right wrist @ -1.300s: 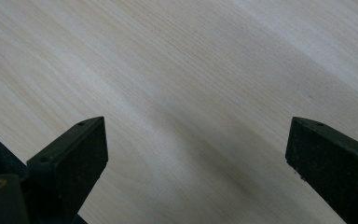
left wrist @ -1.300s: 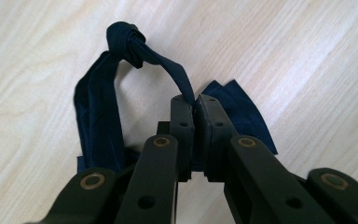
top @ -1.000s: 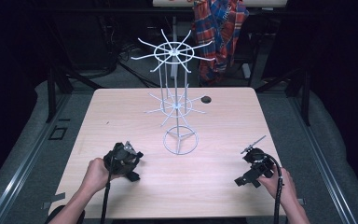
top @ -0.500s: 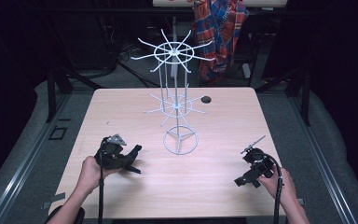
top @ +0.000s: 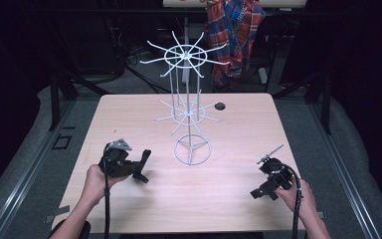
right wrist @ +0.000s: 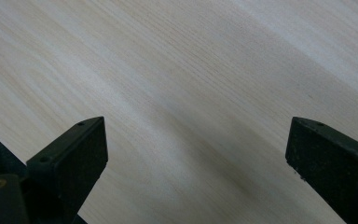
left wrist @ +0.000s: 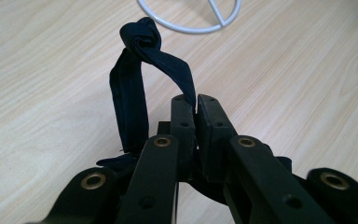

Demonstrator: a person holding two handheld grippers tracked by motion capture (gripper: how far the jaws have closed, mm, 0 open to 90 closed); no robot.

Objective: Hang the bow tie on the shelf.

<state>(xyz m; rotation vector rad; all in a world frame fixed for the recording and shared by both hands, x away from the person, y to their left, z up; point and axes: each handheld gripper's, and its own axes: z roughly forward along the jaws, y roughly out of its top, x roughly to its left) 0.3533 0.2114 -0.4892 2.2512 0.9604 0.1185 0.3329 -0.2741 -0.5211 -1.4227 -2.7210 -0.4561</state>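
A white wire rack (top: 189, 113) with two tiers of spokes stands mid-table on a ring base (top: 193, 149). My left gripper (top: 138, 167), held left of that base, is shut on a dark navy fabric strap (left wrist: 130, 93). The strap rises as a loop from the jaw tips to a knot (left wrist: 142, 35), and the ring base (left wrist: 191, 21) lies just beyond it. The strap (top: 146, 154) shows as a small dark shape at the gripper's front. My right gripper (top: 263, 191) sits low near the table's front right. It (right wrist: 196, 154) is open, with bare wood between its jaws.
The light wooden table (top: 238, 134) has a small round black spot (top: 220, 106) right of the rack's lower tier. A plaid shirt (top: 234, 35) hangs behind the table. Dark floor and rails surround the table edges.
My left gripper has shifted a little left and up and tilted, with the strap in it. The right gripper has barely moved.
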